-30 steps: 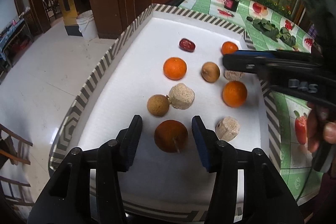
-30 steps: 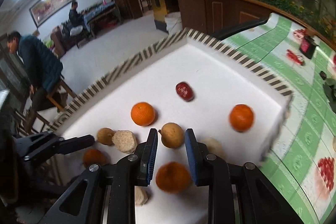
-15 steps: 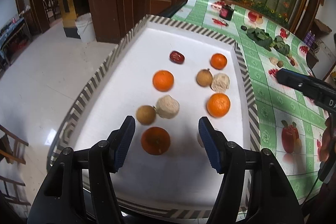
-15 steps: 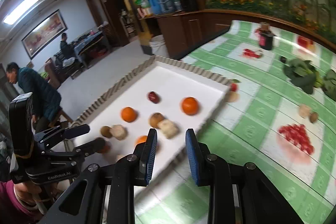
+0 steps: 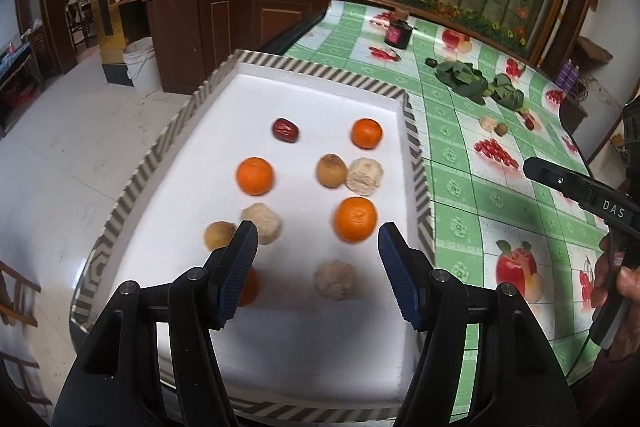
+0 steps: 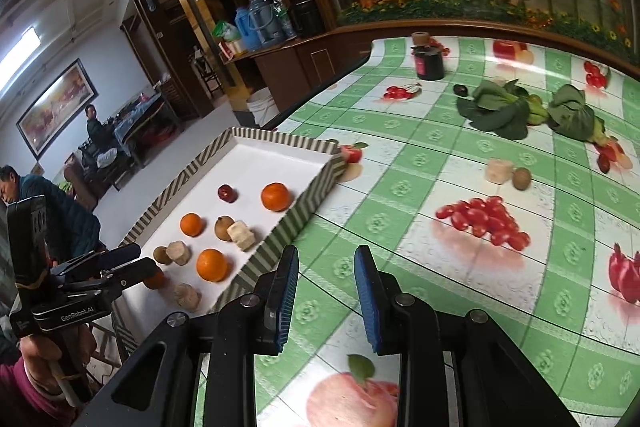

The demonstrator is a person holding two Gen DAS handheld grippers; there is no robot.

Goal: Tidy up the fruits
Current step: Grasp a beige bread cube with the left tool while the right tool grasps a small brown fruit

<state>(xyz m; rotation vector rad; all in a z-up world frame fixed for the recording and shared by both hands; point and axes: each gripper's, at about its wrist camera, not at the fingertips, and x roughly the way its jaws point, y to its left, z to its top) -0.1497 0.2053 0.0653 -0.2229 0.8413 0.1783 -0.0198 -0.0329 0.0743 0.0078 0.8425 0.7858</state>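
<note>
A white tray with a striped rim (image 5: 320, 71) (image 6: 308, 209) holds several fruits: oranges (image 5: 356, 219) (image 6: 212, 264), a red date (image 5: 285, 130) (image 6: 227, 193), brown round fruits (image 5: 331, 170) and pale beige chunks (image 5: 364, 176) (image 6: 241, 235). My left gripper (image 5: 314, 253) is open and empty above the tray's near end. My right gripper (image 6: 326, 285) is open and empty over the green checked tablecloth, right of the tray. A beige chunk (image 6: 498, 170) and a brown fruit (image 6: 521, 178) lie loose on the cloth.
Leafy greens (image 6: 500, 109) and a dark jar (image 6: 429, 61) sit farther back on the table. The table's left edge drops to the floor beside the tray. A wooden cabinet (image 5: 224, 23) and a white bucket (image 5: 142, 65) stand beyond.
Both grippers pulled back and up from the tray. My right gripper swung right, off the tray and over the tablecloth. My left gripper opened wider and shifted right.
</note>
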